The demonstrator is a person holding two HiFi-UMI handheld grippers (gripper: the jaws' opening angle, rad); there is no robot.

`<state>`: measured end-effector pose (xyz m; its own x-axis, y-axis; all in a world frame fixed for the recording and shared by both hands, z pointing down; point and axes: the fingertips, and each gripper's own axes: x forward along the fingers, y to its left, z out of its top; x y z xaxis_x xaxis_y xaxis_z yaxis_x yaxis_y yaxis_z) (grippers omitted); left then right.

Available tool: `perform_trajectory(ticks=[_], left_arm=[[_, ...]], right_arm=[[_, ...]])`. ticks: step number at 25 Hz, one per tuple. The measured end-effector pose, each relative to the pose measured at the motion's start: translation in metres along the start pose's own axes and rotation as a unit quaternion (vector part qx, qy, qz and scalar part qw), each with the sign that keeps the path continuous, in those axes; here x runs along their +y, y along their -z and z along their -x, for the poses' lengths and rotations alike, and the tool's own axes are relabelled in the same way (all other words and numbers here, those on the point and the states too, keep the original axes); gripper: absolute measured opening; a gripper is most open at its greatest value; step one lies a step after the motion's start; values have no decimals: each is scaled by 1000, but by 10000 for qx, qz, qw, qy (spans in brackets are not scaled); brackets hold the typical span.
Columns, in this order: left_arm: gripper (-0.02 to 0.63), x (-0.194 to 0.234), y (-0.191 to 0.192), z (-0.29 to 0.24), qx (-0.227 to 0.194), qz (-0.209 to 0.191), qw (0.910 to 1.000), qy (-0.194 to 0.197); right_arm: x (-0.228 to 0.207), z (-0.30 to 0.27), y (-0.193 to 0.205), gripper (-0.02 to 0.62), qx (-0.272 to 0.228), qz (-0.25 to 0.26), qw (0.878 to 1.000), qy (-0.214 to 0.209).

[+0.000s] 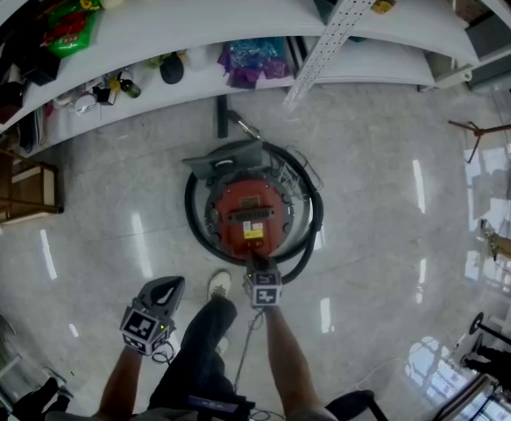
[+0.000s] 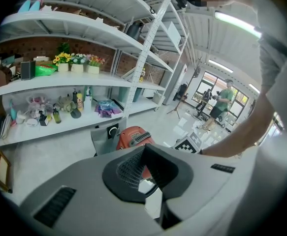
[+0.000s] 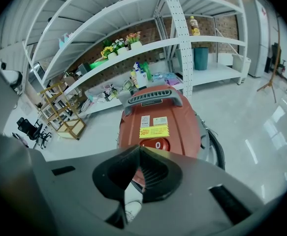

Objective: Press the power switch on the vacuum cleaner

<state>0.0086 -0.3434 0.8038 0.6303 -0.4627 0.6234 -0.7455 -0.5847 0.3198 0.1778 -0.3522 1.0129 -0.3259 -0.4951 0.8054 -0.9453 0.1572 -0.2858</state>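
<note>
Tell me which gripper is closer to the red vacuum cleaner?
Right. The right gripper is at the near edge of the vacuum cleaner; the left gripper is apart, farther back and left.

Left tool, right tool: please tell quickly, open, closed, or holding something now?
Left tool: closed, holding nothing.
Right tool: closed, holding nothing, pointed at the vacuum cleaner.

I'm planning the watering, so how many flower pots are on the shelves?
3, in a row on one shelf: left pot, middle pot, right pot. Others may be hidden.
</note>
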Motion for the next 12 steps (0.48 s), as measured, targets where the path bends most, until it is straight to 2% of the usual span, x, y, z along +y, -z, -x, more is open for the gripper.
perform_trajectory(ticks=[12], left_arm=[[6, -19, -18, 20, -205, -142, 9996, 100]], right_arm=[[16, 49, -32, 12, -551, -17, 9985, -68]])
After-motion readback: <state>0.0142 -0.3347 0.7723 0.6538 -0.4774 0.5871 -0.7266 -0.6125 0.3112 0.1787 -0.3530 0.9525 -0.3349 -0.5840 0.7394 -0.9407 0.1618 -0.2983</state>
